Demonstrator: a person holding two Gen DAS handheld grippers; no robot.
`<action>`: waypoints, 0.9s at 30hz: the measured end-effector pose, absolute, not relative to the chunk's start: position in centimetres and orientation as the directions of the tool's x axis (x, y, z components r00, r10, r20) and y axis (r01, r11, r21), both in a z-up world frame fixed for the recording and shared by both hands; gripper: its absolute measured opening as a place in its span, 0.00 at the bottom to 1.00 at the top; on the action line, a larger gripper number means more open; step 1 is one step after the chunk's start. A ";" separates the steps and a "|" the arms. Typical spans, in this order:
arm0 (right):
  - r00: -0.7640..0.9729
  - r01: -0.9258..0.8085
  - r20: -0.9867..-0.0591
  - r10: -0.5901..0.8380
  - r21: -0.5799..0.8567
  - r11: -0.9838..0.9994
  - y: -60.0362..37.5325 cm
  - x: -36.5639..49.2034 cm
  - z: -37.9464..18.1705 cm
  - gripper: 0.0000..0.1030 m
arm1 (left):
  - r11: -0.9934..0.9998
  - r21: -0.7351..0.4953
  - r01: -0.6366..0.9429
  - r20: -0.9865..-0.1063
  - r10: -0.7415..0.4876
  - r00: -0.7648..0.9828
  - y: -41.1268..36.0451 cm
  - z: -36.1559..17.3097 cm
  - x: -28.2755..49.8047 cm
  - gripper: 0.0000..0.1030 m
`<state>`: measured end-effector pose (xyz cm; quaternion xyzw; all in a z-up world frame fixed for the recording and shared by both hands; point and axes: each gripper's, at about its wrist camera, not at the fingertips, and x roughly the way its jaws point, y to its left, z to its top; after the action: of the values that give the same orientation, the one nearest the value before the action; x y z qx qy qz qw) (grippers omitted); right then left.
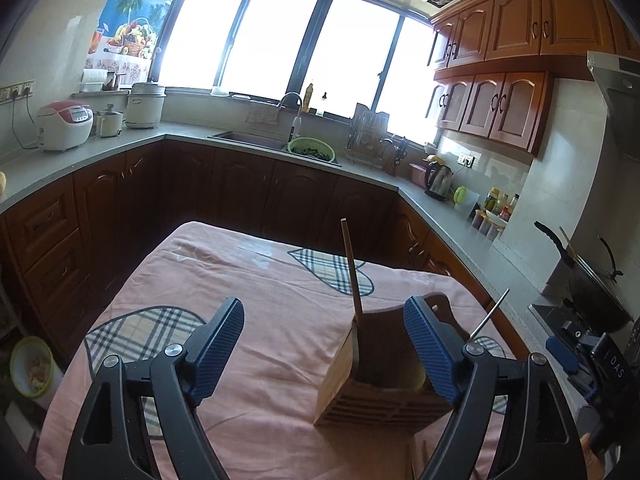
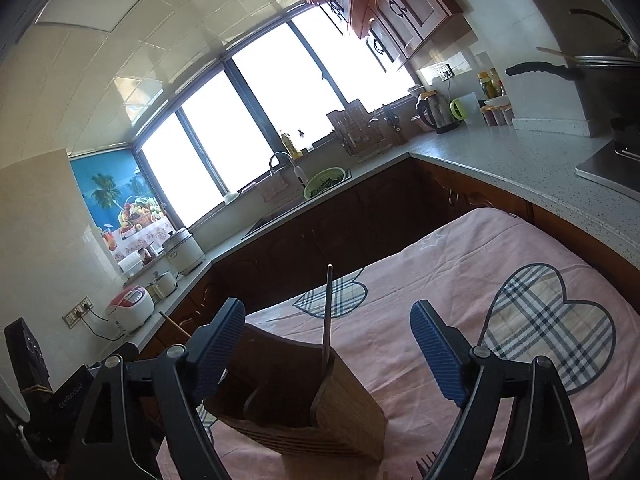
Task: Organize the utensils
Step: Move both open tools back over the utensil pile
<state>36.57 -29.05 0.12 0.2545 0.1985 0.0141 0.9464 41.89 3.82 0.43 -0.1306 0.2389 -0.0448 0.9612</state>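
Pink cotton cloth [image 1: 248, 280] with plaid heart patches covers the desk; fabric lies soft and lightly creased.

Left wrist view, left to right:
- Left tool [image 1: 324, 354]: black plastic arms, blue ribbed pads [image 1: 218, 350]. Jaws released, standing wide, nothing between the pads but cloth.
- Slatted wooden utensil holder [image 1: 340, 376], boxy, pale bamboo-like side, darker front with horizontal grooves. It stands on the cloth just inside the right-hand pad, which covers part of its rim.
- Thin brown wooden stick [image 1: 352, 276] rises out of the holder, leaning slightly left; lower end hidden inside.
- Slim grey metal rod [image 1: 490, 314] pokes up behind the right-hand pad; its base is hidden.
- Far right edge: part of the other tool's body, lettering "DAS" readable, remainder cut off.

Right wrist view, left to right:
- Black casing at lower left carries small print, too blurred to read with certainty.
- Right tool [image 2: 330, 348]: same black arms and blue ribbed pads, jaws released and wide apart, gripping nothing.
- The holder [image 2: 304, 412] sits between the arms, low in frame, the left-hand pad overlapping its edge; the grey rod [image 2: 327, 316] stands upright in it.
- Dark fork-like tines at the bottom edge, mostly cut off.
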 end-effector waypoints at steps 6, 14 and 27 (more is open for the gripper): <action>0.905 0.063 -0.402 0.143 0.457 0.887 -28.8 32.4 0.7 0.87 | 0.968 -0.246 0.041 -0.485 -0.160 0.860 4.5 1.3 37.7 0.86; 0.897 0.058 -0.426 0.113 0.369 0.927 -27.5 26.3 0.7 0.87 | 0.973 -0.226 0.038 -0.542 -0.158 0.825 5.5 1.1 32.4 0.87; 0.860 0.074 -0.503 0.087 0.292 0.954 -26.1 20.3 -2.4 0.87 | 0.974 -0.223 0.023 -0.631 -0.162 0.759 6.0 -0.8 27.7 0.87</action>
<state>20.27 -26.11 -2.37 0.1521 0.2649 0.0036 0.9522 27.68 6.00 -0.76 -0.1015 0.3438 -0.0496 0.9322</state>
